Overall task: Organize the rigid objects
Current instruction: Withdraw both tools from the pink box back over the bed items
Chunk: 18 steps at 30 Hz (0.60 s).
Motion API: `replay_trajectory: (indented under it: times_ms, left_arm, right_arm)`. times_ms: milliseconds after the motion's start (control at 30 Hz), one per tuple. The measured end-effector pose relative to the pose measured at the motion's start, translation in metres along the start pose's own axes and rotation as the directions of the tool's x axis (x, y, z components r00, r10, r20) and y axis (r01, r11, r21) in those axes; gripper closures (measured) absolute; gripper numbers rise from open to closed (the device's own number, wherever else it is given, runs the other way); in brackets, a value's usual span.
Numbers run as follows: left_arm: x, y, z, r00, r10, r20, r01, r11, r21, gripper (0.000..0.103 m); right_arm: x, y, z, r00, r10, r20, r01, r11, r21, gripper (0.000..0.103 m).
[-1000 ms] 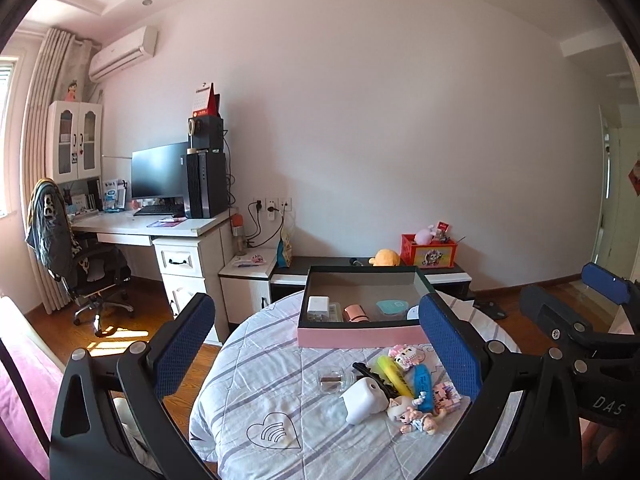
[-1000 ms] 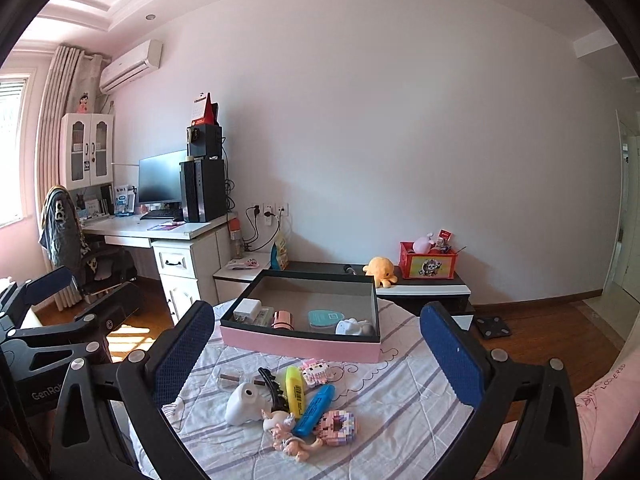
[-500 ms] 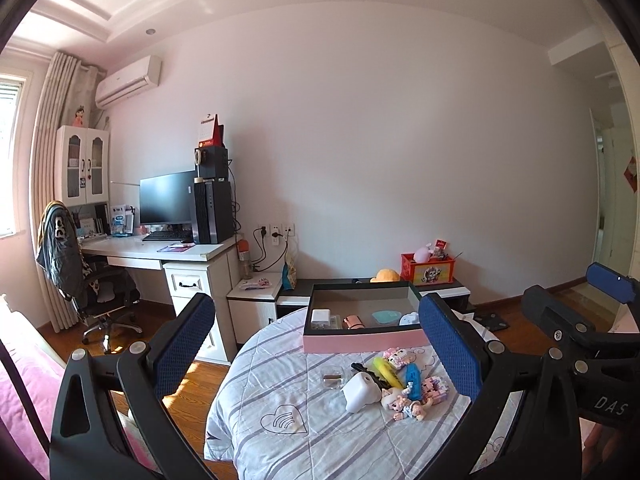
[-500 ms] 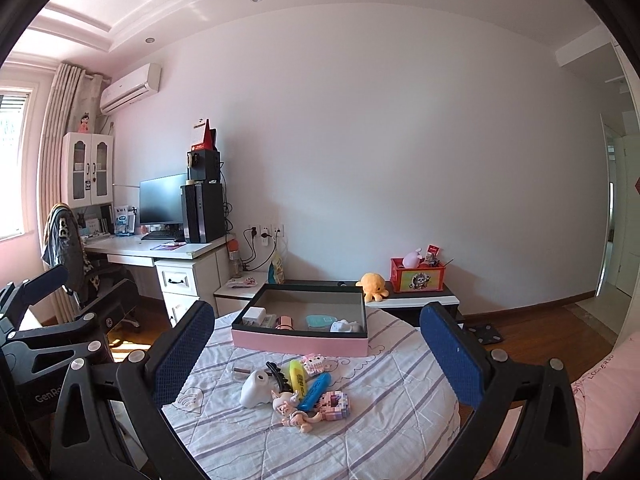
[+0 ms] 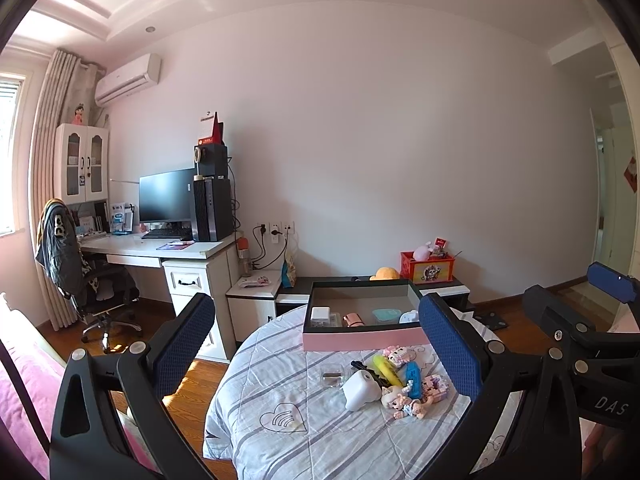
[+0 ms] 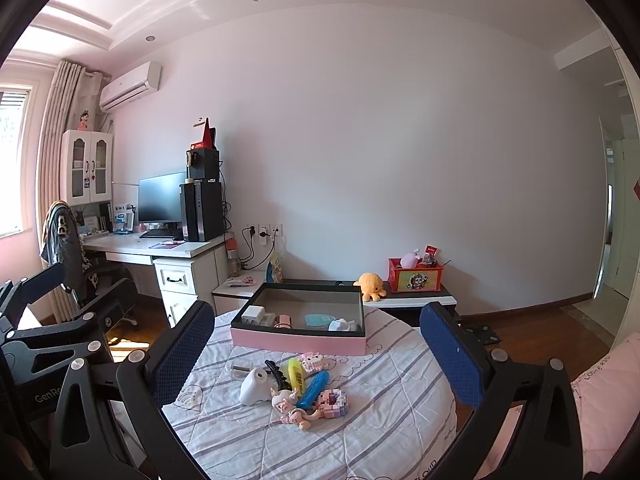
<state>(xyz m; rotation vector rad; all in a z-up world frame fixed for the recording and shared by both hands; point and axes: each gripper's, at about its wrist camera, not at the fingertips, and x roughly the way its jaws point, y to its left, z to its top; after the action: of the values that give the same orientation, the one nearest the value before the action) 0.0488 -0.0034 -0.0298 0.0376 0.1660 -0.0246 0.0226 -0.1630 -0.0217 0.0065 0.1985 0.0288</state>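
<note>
A pink box [image 5: 362, 338] with a dark rim stands at the far side of the round table [image 5: 280, 420] and holds several small items. In front of it lies a pile: a white device [image 5: 358, 390], a yellow highlighter [image 5: 386, 366], a blue highlighter [image 5: 414, 374], a doll [image 5: 404, 400] and a pink block figure [image 5: 436, 386]. My left gripper [image 5: 314, 320] hangs open and empty, short of the pile. My right gripper [image 6: 316, 320] is likewise open and empty, above the near edge of the table [image 6: 380, 400], with the box [image 6: 298, 344] and the white device [image 6: 254, 386] ahead.
A striped cloth covers the table. A white desk [image 5: 160, 248] with a monitor and an office chair [image 5: 80, 280] stands to the left. Against the wall behind the table runs a low cabinet [image 6: 408, 300] with a red toy box and an orange plush. Pink bedding lies at both lower corners.
Both cameras have pulled back from the table and tilted up since a second ago, so the box and pile look smaller. Both grippers stay open, and nothing on the table has moved.
</note>
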Motion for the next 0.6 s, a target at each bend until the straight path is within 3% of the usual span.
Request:
replay_trajectory:
  times_ms: [367,600]
  left_arm:
    - [0.04,-0.006,-0.019,0.995,-0.026,-0.098,0.027,1.0,0.01,0.0]
    - [0.086,-0.013,-0.058,0.965,-0.065,-0.252,0.07,0.998,0.01,0.0]
  right_arm:
    - [0.027,-0.007,-0.014,0.998,-0.007,-0.068,0.007,1.0,0.007,0.0]
    - [0.06,-0.013,-0.041,0.986,-0.019,-0.163,0.023,1.0,0.018,0.0]
